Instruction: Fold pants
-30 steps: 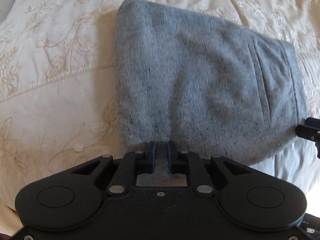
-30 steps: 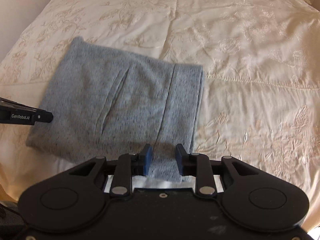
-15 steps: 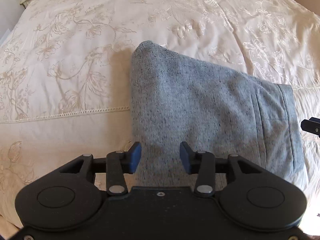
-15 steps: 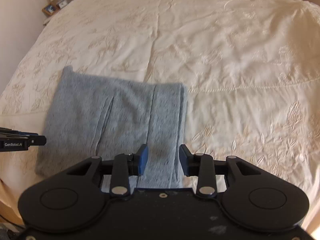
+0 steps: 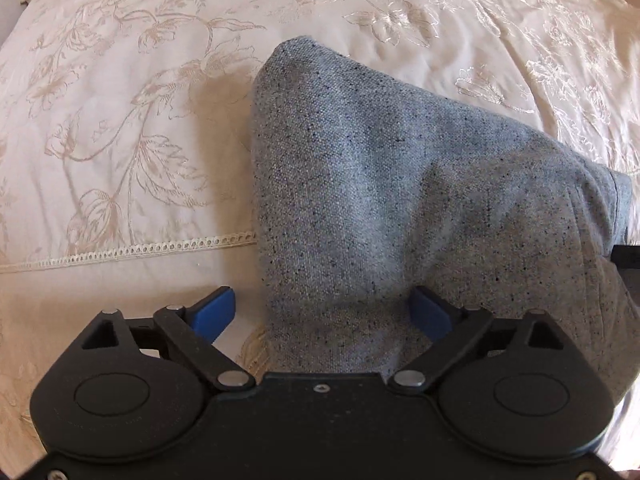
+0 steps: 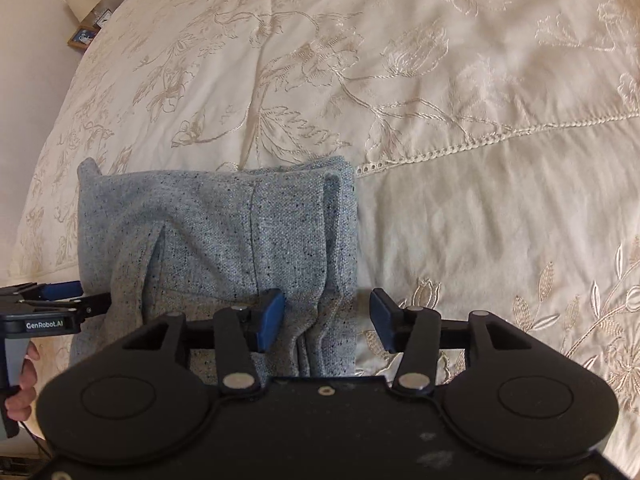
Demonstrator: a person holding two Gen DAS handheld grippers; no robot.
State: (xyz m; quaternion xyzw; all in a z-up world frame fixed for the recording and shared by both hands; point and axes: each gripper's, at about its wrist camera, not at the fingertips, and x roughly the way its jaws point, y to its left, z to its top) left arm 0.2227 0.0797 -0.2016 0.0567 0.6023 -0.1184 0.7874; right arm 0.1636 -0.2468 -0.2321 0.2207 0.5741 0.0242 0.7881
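Both grippers hang over the near edge of the folded pants, pointing steeply down at the bed. Left gripper [image 5: 324, 312] has its 2 blue pads spread wide and still parting; the near left corner of the grey cloth lies between them, but neither pad presses on it, so it holds nothing. One pad sits over the bare bedspread just left of the cloth, the other over the fabric itself. Right gripper [image 6: 326, 318] is likewise opening, its 2 blue pads apart with the stacked right edge of the pants between them and no grip on it; its right pad stands over the bedspread, its left pad over the cloth.

Grey speckled pants [image 6: 224, 248] lie as a compact folded bundle on the cream embroidered bedspread [image 6: 460, 80], close to the near edge of the bed. Several layers show along the right side of the bundle, and a seam and a pocket slit run across the top layer. A lace seam in the bedspread runs sideways and passes under the bundle.

From the right wrist view, the left gripper shows at the left border with a hand [image 6: 24, 384] wrapped around its handle. At the far corner a small lamp [image 6: 84, 2] and a framed picture [image 6: 82, 37] stand beside the bed.
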